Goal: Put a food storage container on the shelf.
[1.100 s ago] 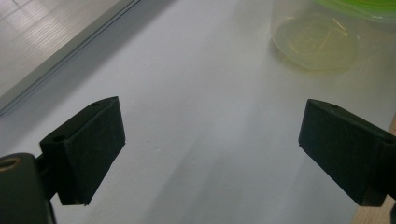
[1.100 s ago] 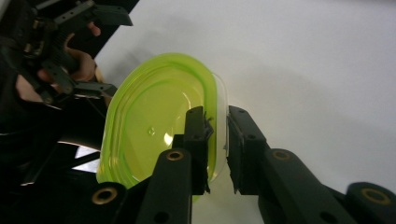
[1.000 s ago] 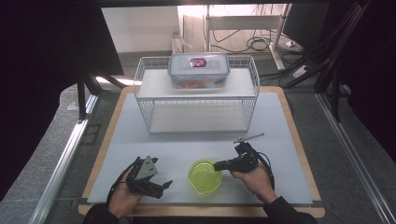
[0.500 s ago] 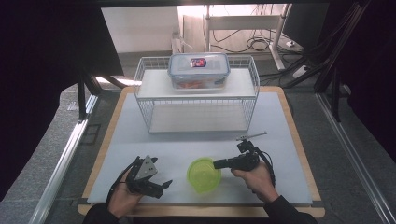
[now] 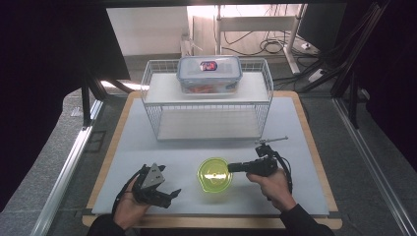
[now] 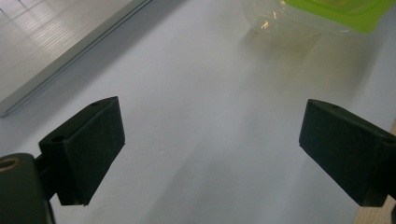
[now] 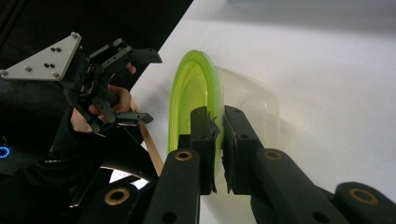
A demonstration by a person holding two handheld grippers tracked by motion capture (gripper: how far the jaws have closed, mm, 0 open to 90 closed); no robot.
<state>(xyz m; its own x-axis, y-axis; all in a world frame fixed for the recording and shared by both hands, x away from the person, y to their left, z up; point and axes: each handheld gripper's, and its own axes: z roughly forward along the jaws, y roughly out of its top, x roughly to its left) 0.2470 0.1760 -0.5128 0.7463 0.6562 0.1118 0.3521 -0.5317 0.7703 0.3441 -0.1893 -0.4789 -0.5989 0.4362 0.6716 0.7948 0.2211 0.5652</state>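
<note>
The right hand-held gripper (image 7: 217, 123) has its two black jaws closed on the rim of a round container (image 5: 215, 174), and they have just been closing that last little way. The container has a clear, glossy plastic body under a lime-green lid (image 7: 194, 93) with a raised, rounded lip; the jaws pinch the lid's edge on its right side, with the edge between the pads. The container sits on the near middle of the table (image 5: 147, 142), on a smooth, matt pale-grey mat bordered by a light wooden rim.

The left hand-held gripper (image 5: 156, 189) rests low at the near left of the mat, its jaws spread wide apart with nothing between them. In the left gripper view the pads (image 6: 88, 140) are blocky, square-cornered and dull black, with bare mat between them and the container's clear wall (image 6: 299, 21) just ahead.

At the far side stands a white wire rack (image 5: 206, 103) with a flat white shelf board on top. On that shelf sits a rectangular clear storage box (image 5: 210, 73) with a blue-grey clip lid and rounded corners; something orange-red shows inside.

Open mat lies all round the container: a broad strip between it and the rack, and free room to either side. The near wooden edge runs just behind both hands.
</note>
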